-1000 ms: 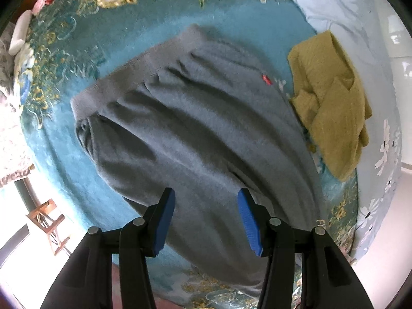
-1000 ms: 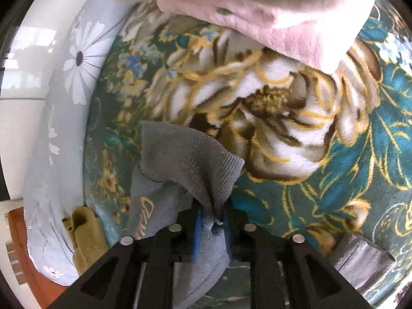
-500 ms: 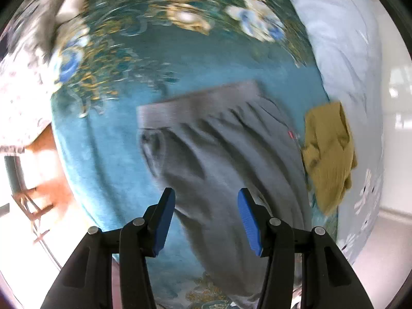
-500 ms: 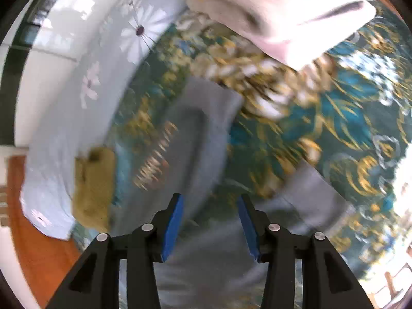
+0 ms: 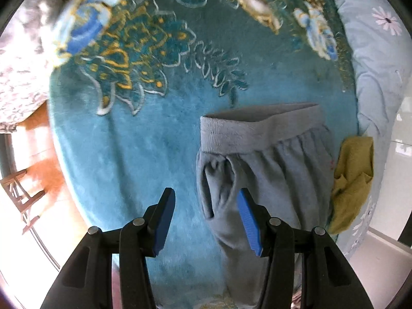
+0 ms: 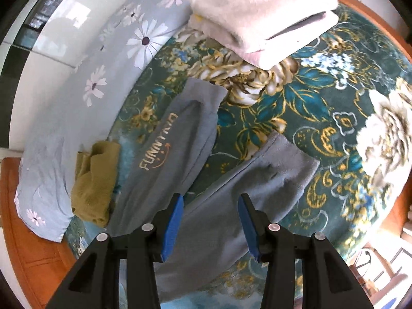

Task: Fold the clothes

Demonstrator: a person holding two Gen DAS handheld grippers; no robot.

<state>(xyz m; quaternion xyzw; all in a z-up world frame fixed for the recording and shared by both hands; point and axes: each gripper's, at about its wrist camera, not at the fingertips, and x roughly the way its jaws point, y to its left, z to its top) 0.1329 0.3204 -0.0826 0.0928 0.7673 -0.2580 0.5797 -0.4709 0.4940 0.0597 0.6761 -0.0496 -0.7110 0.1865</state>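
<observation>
Both claws, the left gripper (image 5: pixel 206 216) and right gripper (image 6: pixel 209 220), gape half-wide, holding nothing. The grey sweatpants (image 6: pixel 206 206) lie spread on the floral blanket (image 5: pixel 134 154), beside a mustard garment (image 6: pixel 94 180) near the blanket's edge.

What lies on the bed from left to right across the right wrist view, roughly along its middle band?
Pale blue daisy-print quilt → olive-yellow garment → grey trouser leg with gold lettering → second grey trouser leg → bare teal floral blanket.
</observation>
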